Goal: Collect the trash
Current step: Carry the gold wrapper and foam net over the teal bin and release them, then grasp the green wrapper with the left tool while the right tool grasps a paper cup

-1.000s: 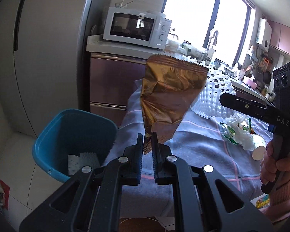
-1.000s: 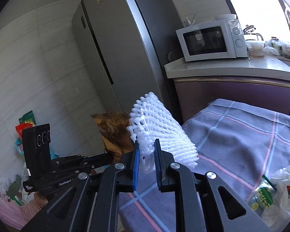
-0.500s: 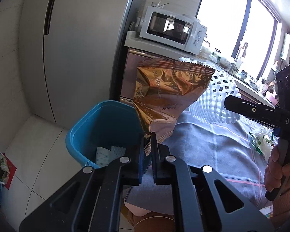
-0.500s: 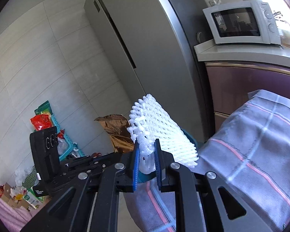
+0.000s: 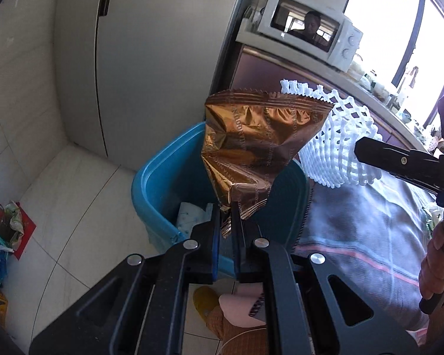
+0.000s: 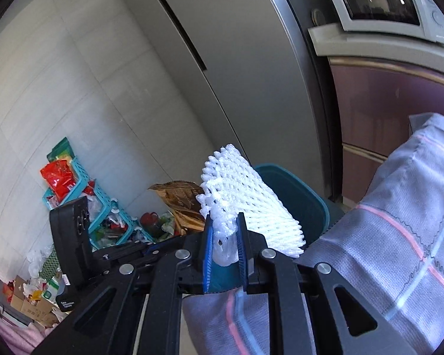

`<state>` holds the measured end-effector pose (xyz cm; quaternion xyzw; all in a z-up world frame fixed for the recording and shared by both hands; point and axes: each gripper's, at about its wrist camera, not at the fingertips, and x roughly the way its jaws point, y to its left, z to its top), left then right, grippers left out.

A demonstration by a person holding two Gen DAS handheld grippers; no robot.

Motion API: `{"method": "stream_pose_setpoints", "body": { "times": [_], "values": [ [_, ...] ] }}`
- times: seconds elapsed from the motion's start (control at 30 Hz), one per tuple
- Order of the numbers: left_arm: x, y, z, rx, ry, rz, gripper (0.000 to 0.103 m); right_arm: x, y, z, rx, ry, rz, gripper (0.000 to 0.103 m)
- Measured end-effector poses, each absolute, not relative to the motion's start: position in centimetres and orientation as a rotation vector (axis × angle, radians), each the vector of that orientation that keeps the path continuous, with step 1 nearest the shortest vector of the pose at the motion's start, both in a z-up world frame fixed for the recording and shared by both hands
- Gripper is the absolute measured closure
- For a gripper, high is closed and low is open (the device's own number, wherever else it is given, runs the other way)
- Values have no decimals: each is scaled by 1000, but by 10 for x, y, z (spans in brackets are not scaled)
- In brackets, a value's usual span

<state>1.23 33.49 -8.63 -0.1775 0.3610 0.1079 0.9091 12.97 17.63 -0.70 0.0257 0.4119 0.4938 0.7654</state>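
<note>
My left gripper (image 5: 225, 222) is shut on the bottom corner of a crinkled gold-brown snack wrapper (image 5: 251, 148), which hangs above the open blue trash bin (image 5: 162, 183). White paper scraps (image 5: 192, 216) lie inside the bin. My right gripper (image 6: 225, 233) is shut on a white foam fruit net (image 6: 239, 204), held over the table's edge beside the bin (image 6: 293, 189). In the left wrist view the net (image 5: 334, 148) sits just right of the wrapper, with the right gripper's finger (image 5: 399, 159) on it. The wrapper (image 6: 180, 201) shows left of the net in the right wrist view.
A grey checked tablecloth (image 6: 399, 251) covers the table right of the bin. A tall grey fridge (image 5: 148, 59) stands behind it, with a microwave (image 5: 310, 35) on the counter. Baskets and piled litter (image 6: 83, 207) sit by the tiled wall. A slippered foot (image 5: 204, 301) is below.
Both grippers have swung left and down from over the table toward the blue bin, each keeping its grip. The wrapper now hangs over the bin's opening.
</note>
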Motion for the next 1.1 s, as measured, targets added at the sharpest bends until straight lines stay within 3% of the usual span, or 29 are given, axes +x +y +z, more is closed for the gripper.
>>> {"method": "stream_pose_setpoints", "body": {
  "times": [0.37, 0.57, 1.1],
  "values": [
    [44, 342, -119, -394, 833, 236, 93, 145, 195, -37, 6, 994, 987, 84],
    [55, 343, -129, -405, 857, 245, 78, 146, 195, -40, -8, 994, 957, 71],
    [35, 347, -116, -423, 795, 283, 73, 149, 199, -41, 25, 970, 1037, 71]
  ]
}}
